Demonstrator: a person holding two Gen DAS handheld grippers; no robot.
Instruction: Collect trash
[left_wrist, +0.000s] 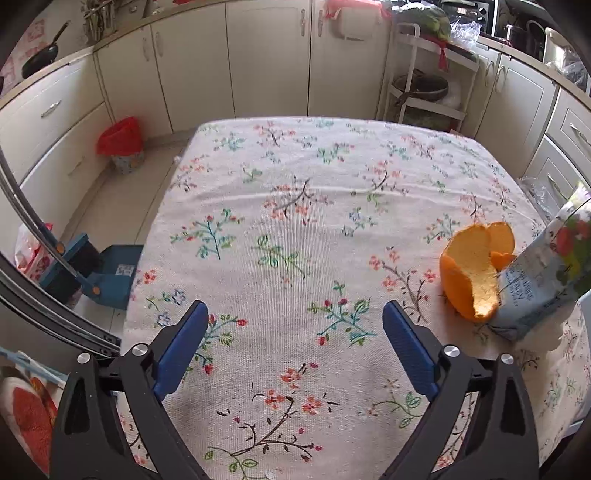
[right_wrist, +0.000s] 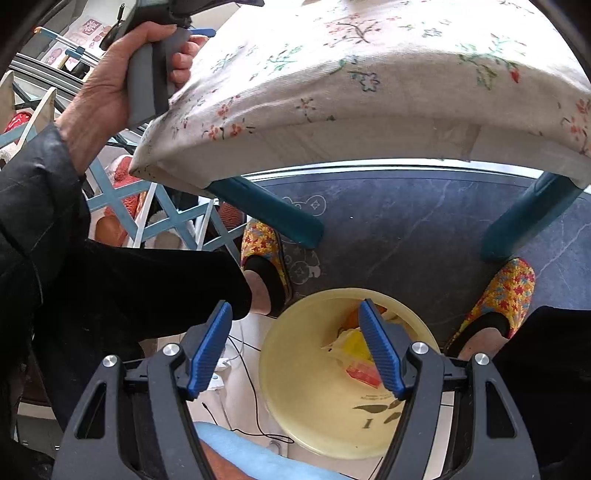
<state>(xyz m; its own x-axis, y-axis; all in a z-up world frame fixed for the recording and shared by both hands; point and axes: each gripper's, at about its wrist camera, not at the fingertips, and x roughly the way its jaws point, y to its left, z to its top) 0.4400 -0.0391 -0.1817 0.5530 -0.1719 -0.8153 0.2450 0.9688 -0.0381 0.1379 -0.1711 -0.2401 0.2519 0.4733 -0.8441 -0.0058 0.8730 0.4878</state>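
Left wrist: left tongs (left_wrist: 295, 325) apart, empty; carton (left_wrist: 546, 273) cut off; right tongs (right_wrist: 295, 332) apart over bin (right_wrist: 295, 387).

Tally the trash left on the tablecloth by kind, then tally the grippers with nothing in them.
Orange peel: 1
Printed packet: 1
Trash on the tablecloth, total: 2
Open grippers holding nothing: 2, the left gripper over the cloth and the right gripper over the yellow bin
Total counted: 4

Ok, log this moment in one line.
left gripper: open, empty | right gripper: open over bin | orange peel, carton: on table
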